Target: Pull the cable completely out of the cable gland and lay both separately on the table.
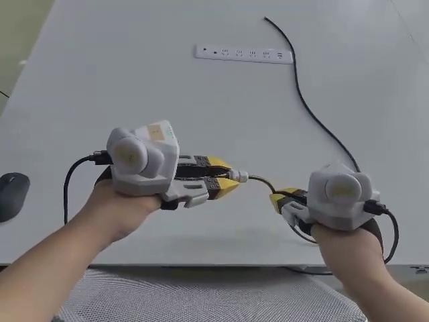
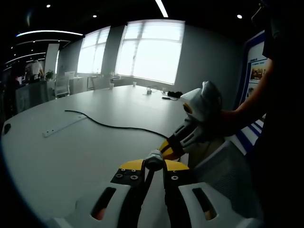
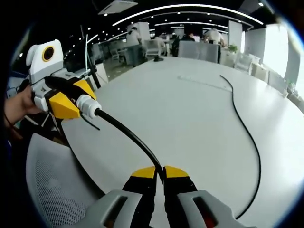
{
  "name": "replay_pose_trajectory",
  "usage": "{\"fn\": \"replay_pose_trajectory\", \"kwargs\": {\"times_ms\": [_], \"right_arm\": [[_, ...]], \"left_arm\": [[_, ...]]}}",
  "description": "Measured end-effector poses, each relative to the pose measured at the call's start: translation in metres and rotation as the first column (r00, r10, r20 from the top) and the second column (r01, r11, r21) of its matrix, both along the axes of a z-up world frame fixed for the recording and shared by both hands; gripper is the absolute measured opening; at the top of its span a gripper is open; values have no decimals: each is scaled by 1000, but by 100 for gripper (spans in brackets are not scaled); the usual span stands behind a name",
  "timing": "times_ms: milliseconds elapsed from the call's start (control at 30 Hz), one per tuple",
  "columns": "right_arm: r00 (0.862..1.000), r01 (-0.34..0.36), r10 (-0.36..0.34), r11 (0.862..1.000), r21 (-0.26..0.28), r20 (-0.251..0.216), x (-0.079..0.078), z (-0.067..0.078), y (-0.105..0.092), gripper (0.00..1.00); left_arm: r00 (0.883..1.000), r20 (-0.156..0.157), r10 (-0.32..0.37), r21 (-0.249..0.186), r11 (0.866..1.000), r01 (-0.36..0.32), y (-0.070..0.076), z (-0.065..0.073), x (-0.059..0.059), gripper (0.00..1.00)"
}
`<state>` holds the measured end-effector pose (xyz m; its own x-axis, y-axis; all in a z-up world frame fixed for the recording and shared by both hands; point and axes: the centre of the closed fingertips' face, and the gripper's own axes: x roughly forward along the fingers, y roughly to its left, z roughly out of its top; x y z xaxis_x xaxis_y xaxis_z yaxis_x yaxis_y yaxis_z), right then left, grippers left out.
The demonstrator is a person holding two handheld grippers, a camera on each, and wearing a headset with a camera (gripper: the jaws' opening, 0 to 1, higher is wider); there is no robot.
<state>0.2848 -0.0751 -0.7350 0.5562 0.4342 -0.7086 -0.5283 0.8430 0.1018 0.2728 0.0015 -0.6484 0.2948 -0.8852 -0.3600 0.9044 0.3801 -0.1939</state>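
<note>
My left gripper is shut on a white cable gland, held above the table's near edge. A short black cable runs out of the gland to my right gripper, which is shut on it a little way along. In the right gripper view the cable climbs from my yellow jaw tips to the gland in the other gripper. The left gripper view has the gland pinched at its jaw tips, with the right gripper just beyond.
A white power strip lies far back on the grey table, its black cord running toward my right hand. A dark mouse sits at the left edge. A mesh chair is below the table's front edge.
</note>
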Motion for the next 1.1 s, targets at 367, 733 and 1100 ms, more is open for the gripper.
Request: {"fn": "replay_pose_trajectory", "kwargs": {"times_ms": [367,733,1100], "right_arm": [[999,-50,50,999,-20,20,0,3,2,1],[993,-94,99,993,-70,65,4,19,-3,2],[940,-247,277,955,-163,199,-1,61,22,17]], "left_arm": [[999,-26,27,-3,1000,-27,6,-1,5,15],[998,-27,57,-22,998,-57,8,3,12,15],[999,-31,43,-10,999,-43,10,2,5,15]]}}
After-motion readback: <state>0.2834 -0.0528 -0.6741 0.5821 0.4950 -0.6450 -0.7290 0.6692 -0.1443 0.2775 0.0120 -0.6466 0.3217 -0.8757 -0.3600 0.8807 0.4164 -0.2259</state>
